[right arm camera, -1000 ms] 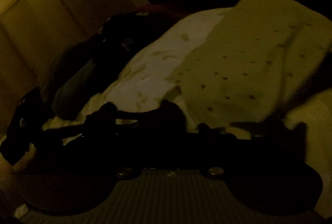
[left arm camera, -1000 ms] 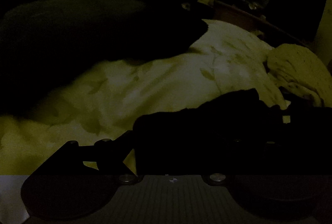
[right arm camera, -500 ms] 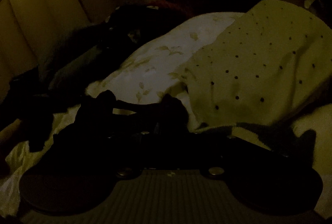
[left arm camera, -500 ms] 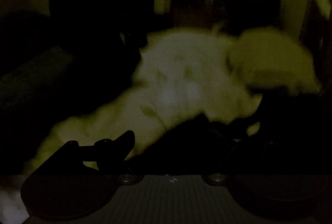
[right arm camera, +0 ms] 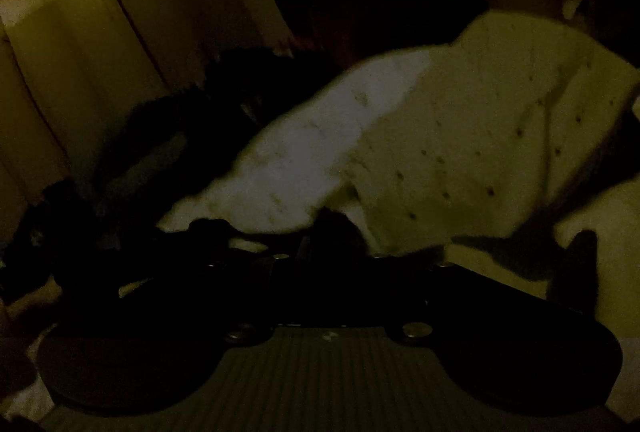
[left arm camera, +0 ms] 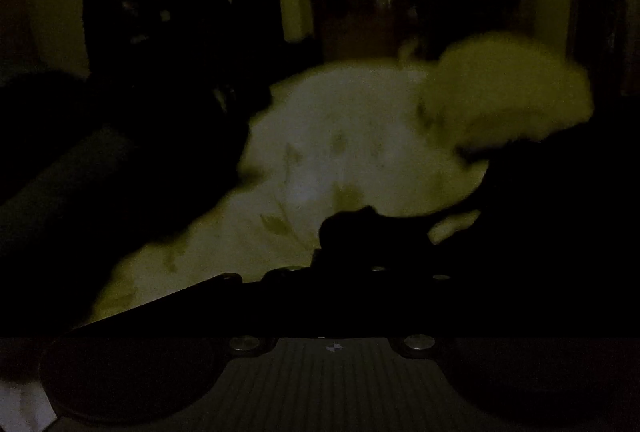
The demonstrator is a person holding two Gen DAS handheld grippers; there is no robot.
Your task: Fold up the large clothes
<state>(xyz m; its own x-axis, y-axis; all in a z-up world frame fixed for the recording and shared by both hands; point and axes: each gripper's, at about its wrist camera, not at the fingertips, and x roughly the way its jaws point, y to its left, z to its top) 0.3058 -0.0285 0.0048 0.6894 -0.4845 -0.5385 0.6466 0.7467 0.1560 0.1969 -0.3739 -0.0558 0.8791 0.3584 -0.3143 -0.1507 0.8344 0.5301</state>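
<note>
The scene is very dim and both views are blurred. In the left wrist view, the left tongs (left arm camera: 360, 232) show only as a black silhouette, drawn fully together over the pale bed sheet with a faint leaf print (left arm camera: 328, 159); whether any cloth is caught between them cannot be told. A cream, dark-dotted garment (left arm camera: 504, 99) lies bunched on the sheet toward the upper right, and a dark heap of cloth (left arm camera: 120, 167) covers the bed's left side. In the right wrist view, the right tongs (right arm camera: 276, 236) are closing, their tips at the near edge of the same dotted garment (right arm camera: 480, 151), which spreads across the sheet (right arm camera: 320, 151); any pinch on the fabric is lost in shadow.
</note>
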